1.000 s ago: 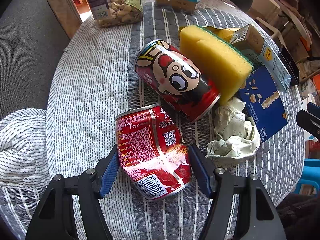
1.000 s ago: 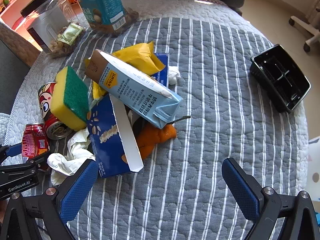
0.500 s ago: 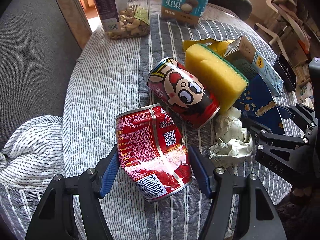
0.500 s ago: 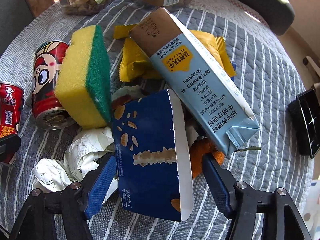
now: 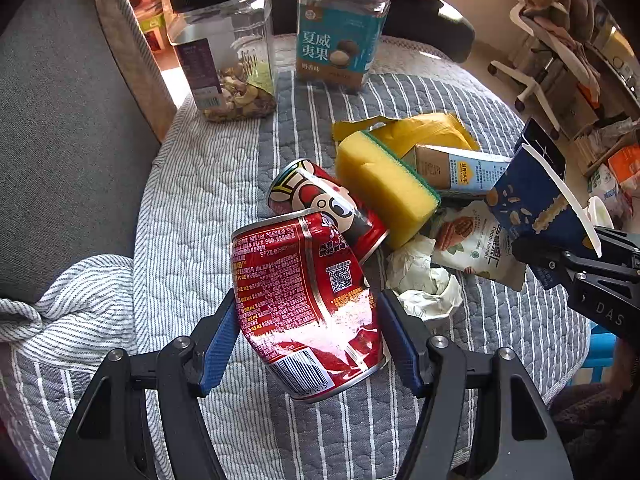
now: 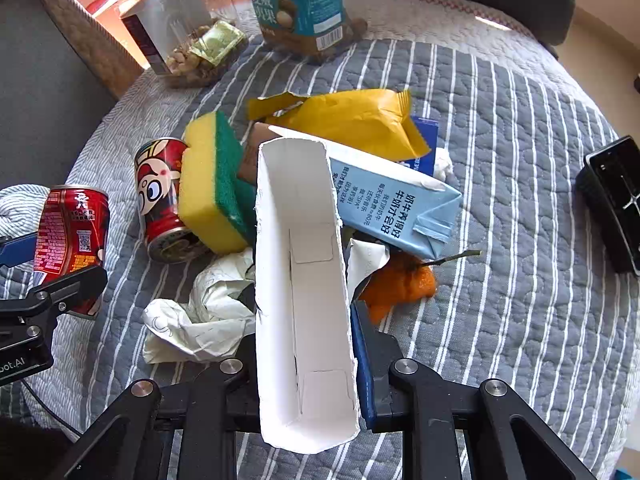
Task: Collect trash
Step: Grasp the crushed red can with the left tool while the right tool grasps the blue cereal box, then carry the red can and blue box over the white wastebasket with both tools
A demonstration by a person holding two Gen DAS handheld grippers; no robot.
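Trash heaped mid-table, two jars behind it.

A can [image 5: 320, 204] lies left of the sponge [image 5: 384, 188], which leans on it; a carton [image 6: 384, 196] lies right of the sponge with a wrapper [image 6: 348, 120] behind it, crumpled paper [image 6: 200, 320] in front, and a tray [image 6: 612, 200] well apart at the right edge.

We see our left gripper [image 5: 310, 334] and right gripper [image 6: 306, 356] as black angular frames with silver screws, blue finger pads [image 5: 218, 344] and white lettering.
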